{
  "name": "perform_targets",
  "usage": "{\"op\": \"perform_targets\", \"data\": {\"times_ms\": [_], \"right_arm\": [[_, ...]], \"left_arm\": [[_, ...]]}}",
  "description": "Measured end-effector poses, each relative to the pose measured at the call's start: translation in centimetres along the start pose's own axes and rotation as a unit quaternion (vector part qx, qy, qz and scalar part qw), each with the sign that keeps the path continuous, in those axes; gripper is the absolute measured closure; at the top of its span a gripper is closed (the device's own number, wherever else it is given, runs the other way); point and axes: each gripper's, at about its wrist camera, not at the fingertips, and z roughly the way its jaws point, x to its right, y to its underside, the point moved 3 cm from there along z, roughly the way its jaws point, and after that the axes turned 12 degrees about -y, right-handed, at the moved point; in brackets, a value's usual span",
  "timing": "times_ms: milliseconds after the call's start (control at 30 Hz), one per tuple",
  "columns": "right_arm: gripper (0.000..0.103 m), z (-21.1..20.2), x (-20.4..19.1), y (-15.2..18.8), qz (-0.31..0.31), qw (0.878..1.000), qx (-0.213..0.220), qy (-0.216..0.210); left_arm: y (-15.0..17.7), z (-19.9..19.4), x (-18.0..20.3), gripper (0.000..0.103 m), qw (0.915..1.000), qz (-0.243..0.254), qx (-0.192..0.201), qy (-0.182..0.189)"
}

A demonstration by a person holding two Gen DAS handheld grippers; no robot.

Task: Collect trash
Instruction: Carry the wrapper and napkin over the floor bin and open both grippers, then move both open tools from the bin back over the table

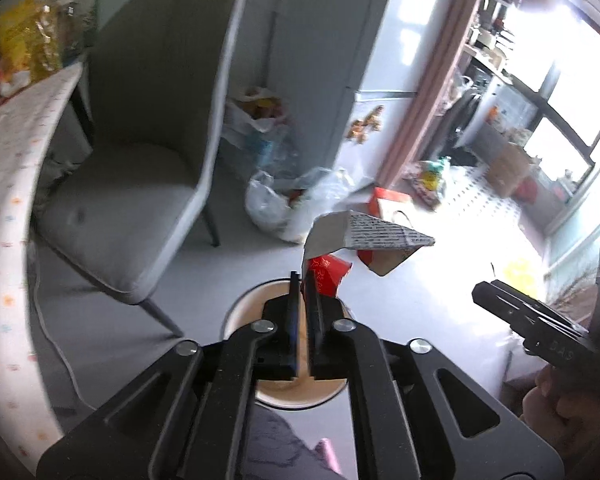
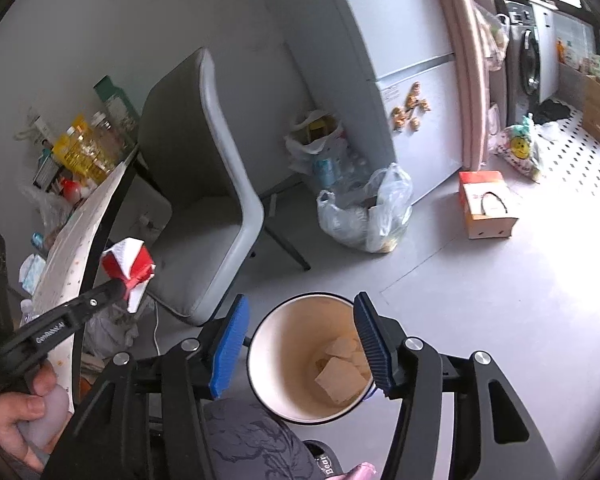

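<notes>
a person's left gripper (image 1: 305,280) is clamped tight on a crumpled red-and-white carton (image 1: 364,240), holding it in the air above a round paper bin (image 1: 240,312) on the grey floor (image 1: 204,276). from the left wrist camera the carton's folded flaps and printed side fill the centre, and the bin shows only as a curved rim behind the closed fingers. the right wrist camera looks straight down into that bin (image 2: 268,344), revealing folded scraps of paper (image 2: 342,376) lying at its bottom, a detail the other view hides. in this view the carton (image 2: 128,264) appears at left, pinched at the tip of the left gripper (image 2: 118,286), beside the edge of a patterned table (image 2: 80,224). the right gripper (image 2: 302,344) stands with its blue-padded fingers (image 2: 230,346) spread to either side of the bin; whether the right-hand pad touches the rim is hard to judge through the lens distortion. only the right camera shows the person's hand (image 2: 18,420) on the left tool's handle. a grey chair (image 2: 208,184), a clear plastic bag (image 2: 364,216) and a cardboard box (image 2: 486,208) stand further off by the refrigerator (image 2: 404,60).
</notes>
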Motion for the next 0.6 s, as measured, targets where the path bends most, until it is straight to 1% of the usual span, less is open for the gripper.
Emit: {"op": "perform_targets", "data": {"times_ms": [33, 67, 100, 133, 167, 267, 333, 433, 500, 533, 600], "right_arm": [[0.048, -0.4, 0.4, 0.0, 0.003, 1.0, 0.003, 0.003], [0.048, -0.7, 0.7, -0.1, 0.005, 1.0, 0.006, 0.006], [0.048, -0.9, 1.0, -0.1, 0.008, 1.0, 0.007, 0.007], [0.048, -1.0, 1.1, -0.1, 0.01, 1.0, 0.008, 0.007], [0.048, -1.0, 1.2, -0.1, 0.01, 1.0, 0.007, 0.006], [0.048, -0.7, 0.9, 0.1, 0.007, 1.0, 0.004, 0.001], [0.047, -0.4, 0.5, 0.2, 0.005, 1.0, 0.001, -0.004], [0.037, 0.0, -0.9, 0.2, -0.005, 1.0, 0.0, -0.016], [0.024, 0.0, -2.2, 0.1, -0.015, 0.999, 0.004, -0.029], [0.022, 0.0, -2.9, 0.1, -0.019, 0.999, 0.006, -0.034], [0.013, 0.0, -4.3, 0.0, -0.029, 0.999, 0.011, -0.044]], "left_arm": [[0.0, 0.0, 0.0, 0.057, 1.0, -0.002, -0.001, 0.001], [-0.1, -0.2, -0.1, 0.044, 0.9999, -0.009, 0.009, -0.002], [-0.2, -0.6, -0.4, 0.033, 0.9996, -0.015, 0.021, -0.008], [-0.3, -1.1, -0.7, 0.03, 0.9992, -0.021, 0.033, -0.012], [-0.4, -1.3, -1.0, 0.03, 0.9991, -0.022, 0.034, -0.014], [-0.7, -2.3, -1.9, 0.022, 0.9984, -0.031, 0.041, -0.023], [-0.9, -3.5, -2.9, 0.014, 0.9971, -0.044, 0.055, -0.03], [-1.2, -5.3, -4.4, 0.008, 0.9948, -0.058, 0.076, -0.034], [-1.3, -6.5, -5.7, 0.006, 0.9926, -0.07, 0.091, -0.039], [-1.4, -7.0, -6.3, 0.006, 0.9914, -0.076, 0.098, -0.043], [-1.4, -8.3, -7.8, 0.006, 0.9879, -0.089, 0.114, -0.055]]}}
